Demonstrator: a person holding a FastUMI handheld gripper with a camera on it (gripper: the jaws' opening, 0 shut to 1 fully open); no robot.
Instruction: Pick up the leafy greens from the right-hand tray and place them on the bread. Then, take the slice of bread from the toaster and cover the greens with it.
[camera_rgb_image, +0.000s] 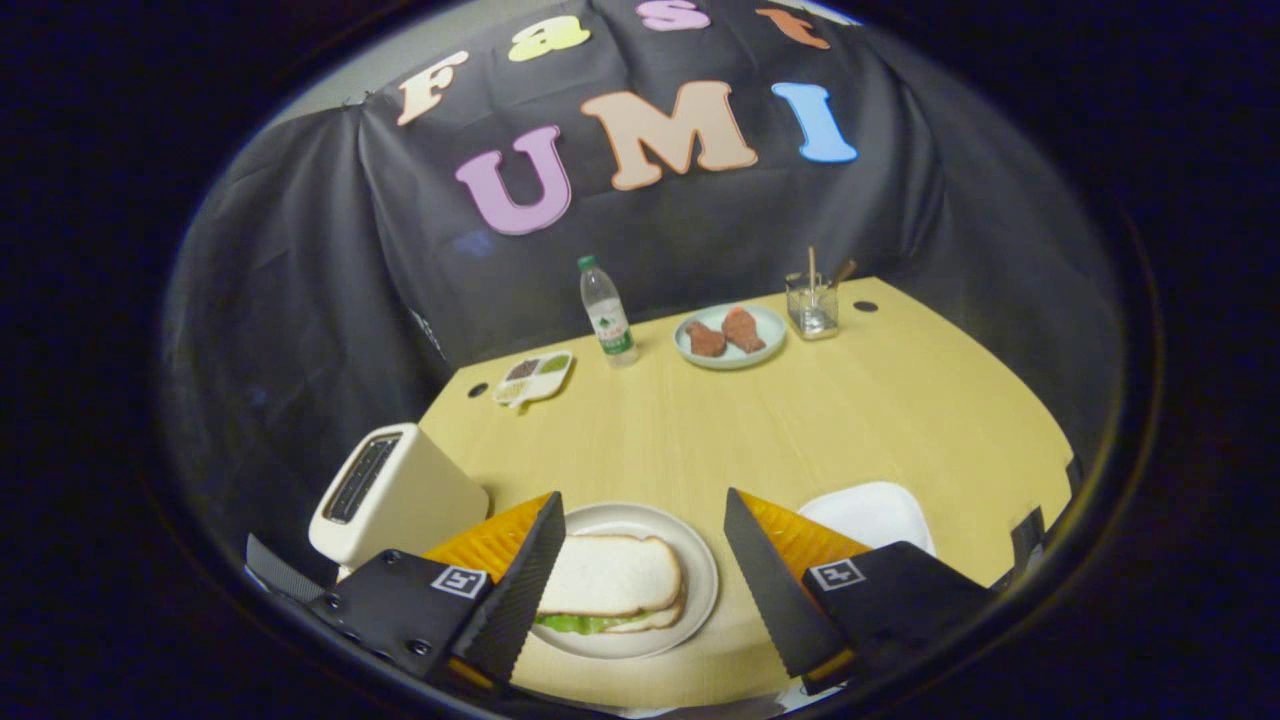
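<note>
The gripper (640, 580) was seen nearest, its two fingers (520, 590) spread wide apart with nothing held between them. Between and just beyond the fingers a round plate (700, 585) was set on the yellow table (850, 420). On the plate a bread slice (610, 572) was laid over leafy greens (580, 623), with a second slice (655, 618) showing at the edge under them; the greens were seen poking out at the near side of the stack. The fingers were kept apart from the bread, not touching it.

To the left of the plate, just beside the left finger, a white toaster (395, 495) was stood upright, its slot facing up. To the right, beyond the right finger, a white tray (870, 512) was placed.

Farther back, a small divided dish (535, 378) was seen at the far left, a water bottle (606, 312) beside it, then a pale plate (765, 325) with two brown pieces (725, 333) on it, and a clear glass (812, 305) with sticks in it at the far right.
</note>
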